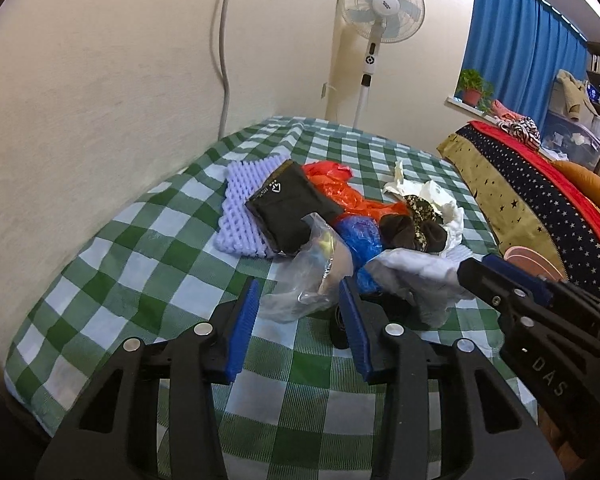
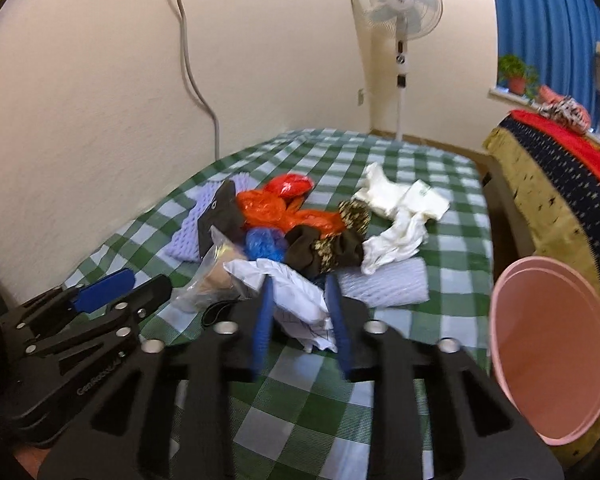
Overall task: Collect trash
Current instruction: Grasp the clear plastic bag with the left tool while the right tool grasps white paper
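Note:
A heap of litter lies on the green checked bed sheet [image 1: 148, 264]. My left gripper [image 1: 299, 282] has its blue pads on both sides of a crumpled clear plastic bag [image 1: 316, 268] at the heap's near edge and is shut on it. My right gripper [image 2: 299, 278] is shut on a crumpled white paper [image 2: 300, 300]. In the left wrist view the right gripper [image 1: 474, 266] comes in from the right, with the white paper [image 1: 416, 276] at its tips. The left gripper [image 2: 152, 284] shows at the left of the right wrist view, beside the clear bag [image 2: 204, 284].
Behind lie an orange plastic bag [image 1: 340, 192], blue plastic [image 1: 360, 236], a black pouch [image 1: 288, 204], lavender foam mesh [image 1: 240, 200], dark patterned socks [image 1: 412, 228] and white cloth [image 2: 400, 208]. A pink bin [image 2: 552, 352] stands right of the bed, by a starred quilt [image 1: 540, 208]. The wall runs along the left.

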The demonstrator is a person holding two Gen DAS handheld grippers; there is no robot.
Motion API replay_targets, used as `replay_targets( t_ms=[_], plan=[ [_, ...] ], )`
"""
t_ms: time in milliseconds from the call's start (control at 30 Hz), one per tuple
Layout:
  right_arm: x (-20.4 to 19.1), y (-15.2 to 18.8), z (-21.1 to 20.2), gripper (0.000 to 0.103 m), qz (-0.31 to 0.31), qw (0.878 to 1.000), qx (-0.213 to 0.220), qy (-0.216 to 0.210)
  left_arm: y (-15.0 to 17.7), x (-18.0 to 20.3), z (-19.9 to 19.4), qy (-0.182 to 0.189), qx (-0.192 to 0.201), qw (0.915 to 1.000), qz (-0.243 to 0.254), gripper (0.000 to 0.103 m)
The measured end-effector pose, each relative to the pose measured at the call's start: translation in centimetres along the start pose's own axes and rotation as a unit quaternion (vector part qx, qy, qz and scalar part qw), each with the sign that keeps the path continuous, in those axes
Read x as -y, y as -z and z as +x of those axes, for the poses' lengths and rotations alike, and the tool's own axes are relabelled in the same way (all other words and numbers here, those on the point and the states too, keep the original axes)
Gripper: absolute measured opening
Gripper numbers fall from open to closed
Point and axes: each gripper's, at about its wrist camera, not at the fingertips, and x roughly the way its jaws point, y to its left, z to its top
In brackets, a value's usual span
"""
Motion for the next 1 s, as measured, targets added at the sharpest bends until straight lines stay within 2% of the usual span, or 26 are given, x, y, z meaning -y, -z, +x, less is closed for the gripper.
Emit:
replay_targets(
  t_ms=[167, 433, 600, 633, 733, 767, 833, 1000],
  plan=[
    [0.7, -0.2, -0.4, 0.005, 0.017, 1.0, 0.004, -0.016, -0.1, 0.0, 1.5, 0.005, -0.015, 0.9999, -0.005, 0.041],
    [2.0, -0.6, -0.5, 0.003, 0.039, 0.999, 0.011, -0.015, -0.5, 0.0, 4.0, 0.01, -0.054, 0.9984, -0.014, 0.041],
    [2.5, -0.4, -0.1, 0.003, 0.044, 0.999, 0.001, -0.016, -0.2, 0.2, 5.0, 0.005, -0.075, 0.9971, -0.01, 0.04],
    [2.6, -0.3, 0.0, 0.004, 0.045, 0.999, -0.002, -0.018, -0.2, 0.2, 5.0, 0.006, -0.076, 0.9971, -0.01, 0.037],
    [2.5, 0.0, 0.5, 0.014, 0.043, 0.999, -0.016, -0.013, -0.2, 0.0, 5.0, 0.008, -0.078, 0.9968, -0.014, 0.031],
    [2.4, 0.1, 0.6, 0.027, 0.04, 0.999, -0.019, -0.009, -0.2, -0.1, 4.9, 0.009, -0.079, 0.9967, -0.015, 0.029],
    [2.3, 0.4, 0.7, 0.035, 0.036, 0.999, -0.023, -0.005, -0.2, -0.1, 4.8, 0.011, -0.079, 0.9967, -0.017, 0.025],
    [1.9, 0.7, 0.9, 0.032, 0.023, 0.999, -0.03, -0.005, -0.1, -0.2, 4.3, 0.015, -0.074, 0.997, -0.017, 0.016]
  ],
)
